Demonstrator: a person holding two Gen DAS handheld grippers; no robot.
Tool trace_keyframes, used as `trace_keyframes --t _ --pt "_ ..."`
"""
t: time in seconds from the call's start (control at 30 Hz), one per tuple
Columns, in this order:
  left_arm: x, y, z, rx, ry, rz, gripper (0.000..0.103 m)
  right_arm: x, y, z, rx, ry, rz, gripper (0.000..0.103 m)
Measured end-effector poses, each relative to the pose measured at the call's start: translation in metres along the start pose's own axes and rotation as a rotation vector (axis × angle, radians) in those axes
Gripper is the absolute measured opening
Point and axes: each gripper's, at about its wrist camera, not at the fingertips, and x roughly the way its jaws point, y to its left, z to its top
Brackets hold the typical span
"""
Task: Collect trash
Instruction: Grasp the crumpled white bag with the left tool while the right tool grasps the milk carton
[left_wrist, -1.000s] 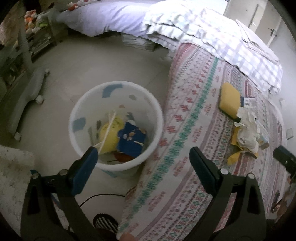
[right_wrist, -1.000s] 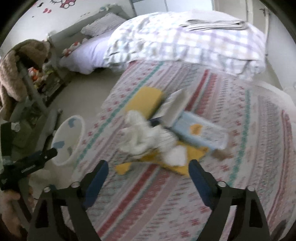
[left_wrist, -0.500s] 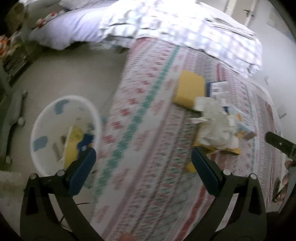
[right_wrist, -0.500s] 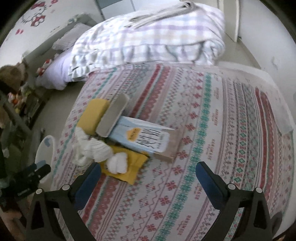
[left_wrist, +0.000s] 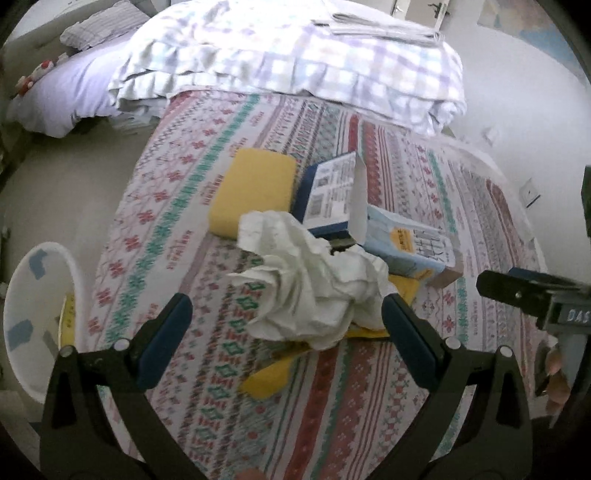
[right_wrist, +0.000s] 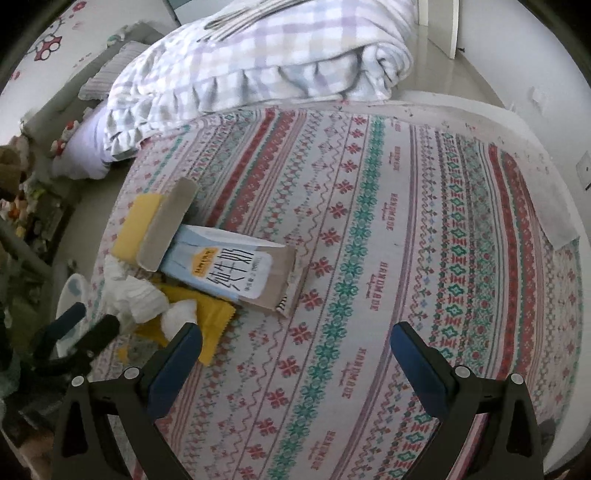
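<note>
1. A bed (left_wrist: 192, 206) fills both views, covered by a patterned bedspread with red, green and purple bands.
2. The landmark is a wad of crumpled white paper (left_wrist: 314, 284) lying on the bedspread near the bed's floor-side edge.
3. Under the paper lies a flat yellow wrapper (right_wrist: 210, 317); part of it sticks out on the near side.
4. Just beyond the paper is a yellow sponge-like block (left_wrist: 255, 192), and beside that an opened blue and white box (left_wrist: 332, 195) with its flap (right_wrist: 166, 229) raised.
5. Touching the paper on the far right side lies a light blue milk carton (right_wrist: 232, 273) on its side.
6. Left of the paper, down on the pale floor, stands a white bin (left_wrist: 22, 295) with some rubbish inside.
7. Far beyond the paper, a checked quilt (left_wrist: 295, 59) is heaped at the end of the bed; white walls stand behind it.
8. The left gripper (left_wrist: 286, 321) hovers over the paper, fingers apart, the wad showing between them without being pressed.
9. The right gripper (right_wrist: 295, 350), held by a hand (left_wrist: 554, 376), is to the right of the paper over bare bedspread, fingers wide apart and empty.
</note>
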Motion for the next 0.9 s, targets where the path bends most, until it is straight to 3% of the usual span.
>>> trace_keyframes --t 0.07,0.17,0.23,0.33,0.43,0.57,0.7,0.9 --pt "0.004 -0.002 0.001 0.004 0.001 0.001 0.100 0.003 -0.001 0.003 -0.002 0.005 -0.001 0.103" --pt "0.009 -0.004 0.003 0.017 0.001 -0.007 0.084 0.008 -0.002 0.007 -0.010 0.011 -0.011 0.103" --pt "0.010 -0.002 0.004 0.014 -0.002 -0.016 0.054 0.011 -0.001 0.011 -0.016 0.010 -0.012 0.103" --pt "0.007 0.002 0.006 -0.031 -0.007 -0.045 0.040 0.013 0.004 0.020 -0.071 -0.007 0.009 0.103" --pt "-0.003 0.006 0.008 -0.059 -0.036 -0.062 0.037 0.014 0.015 0.028 -0.138 -0.039 -0.004 0.103" --pt "-0.017 0.010 0.011 -0.077 -0.067 -0.085 0.036 0.016 0.028 0.034 -0.177 -0.056 0.055 0.103" --pt "-0.029 0.018 0.010 -0.105 -0.089 -0.097 0.036 0.023 0.043 0.040 -0.207 -0.046 0.093 0.103" --pt "-0.033 0.035 0.007 -0.136 -0.082 -0.082 0.036 0.040 0.060 0.044 -0.267 -0.016 0.081 0.102"
